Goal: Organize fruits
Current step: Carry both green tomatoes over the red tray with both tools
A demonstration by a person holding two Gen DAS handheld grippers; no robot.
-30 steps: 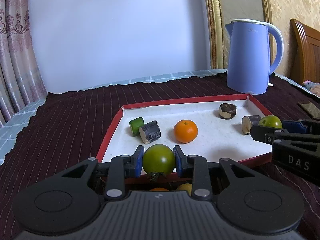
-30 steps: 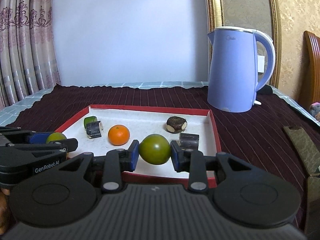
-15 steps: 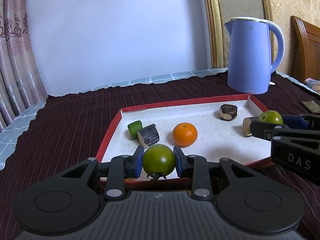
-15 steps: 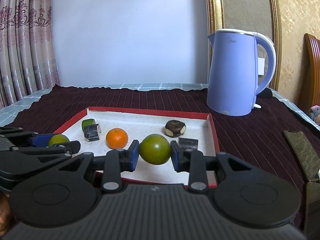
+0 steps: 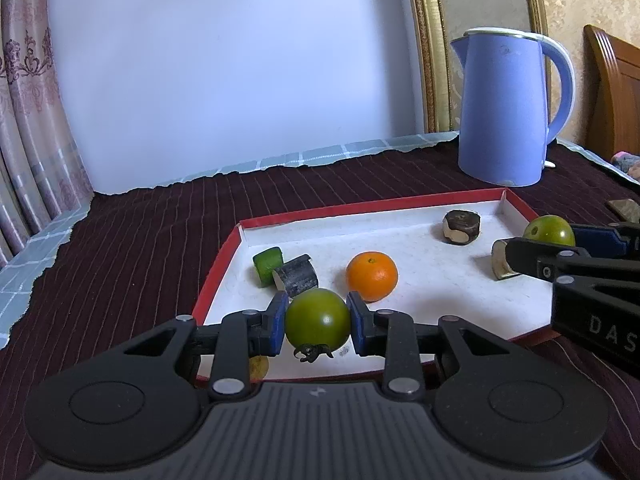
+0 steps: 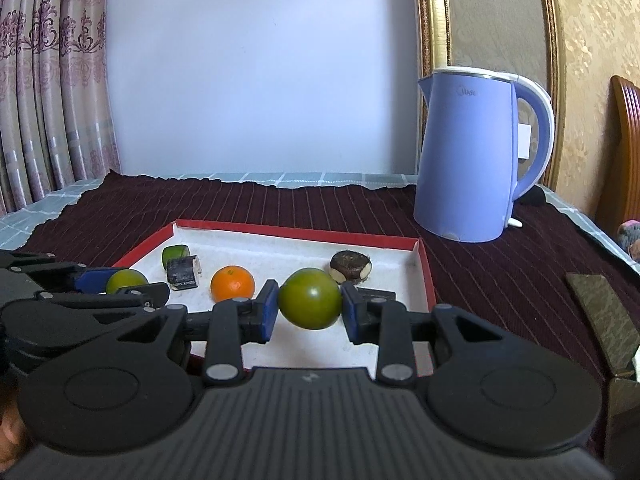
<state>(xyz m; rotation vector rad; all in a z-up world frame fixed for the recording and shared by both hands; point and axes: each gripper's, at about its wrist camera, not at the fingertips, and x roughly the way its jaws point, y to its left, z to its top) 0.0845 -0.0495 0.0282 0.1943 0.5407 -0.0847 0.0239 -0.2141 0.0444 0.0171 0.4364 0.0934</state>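
Left wrist view, from left to right: pink curtains at the edge, then a dark striped cloth over the desk [image 5: 132,240], then a shallow red-rimmed tray [image 5: 218,276] with a white floor. Inside the tray sit a green cut piece [image 5: 267,264] touching a dark cylinder chunk [image 5: 296,276], then an orange [image 5: 372,276], then a brown round piece [image 5: 461,227] near the far right corner. A blue kettle [image 5: 506,108] stands behind the tray, apart from it.

The left tool [image 5: 318,326] is narrowed onto a green tomato [image 5: 318,322], blue pads pressing both sides, stem hanging down. It hangs above the tray's near left part, just in front of the dark chunk.

Further right, the right tool [image 6: 309,306] likewise clamps a second green tomato [image 6: 309,298], held above the tray's near right part; the brown piece lies just beyond it, and a dark block [image 6: 376,293] sits behind its right finger.

The deciding relation, as I judge it: each tomato already sits over open white floor, which lies straight below and slightly ahead of its tool. The left hand is nearer the bare patch between the chunk and the orange; the right hand is nearer the patch between the orange and the brown piece. A round tomato has no long axis to align, though it may roll once released.
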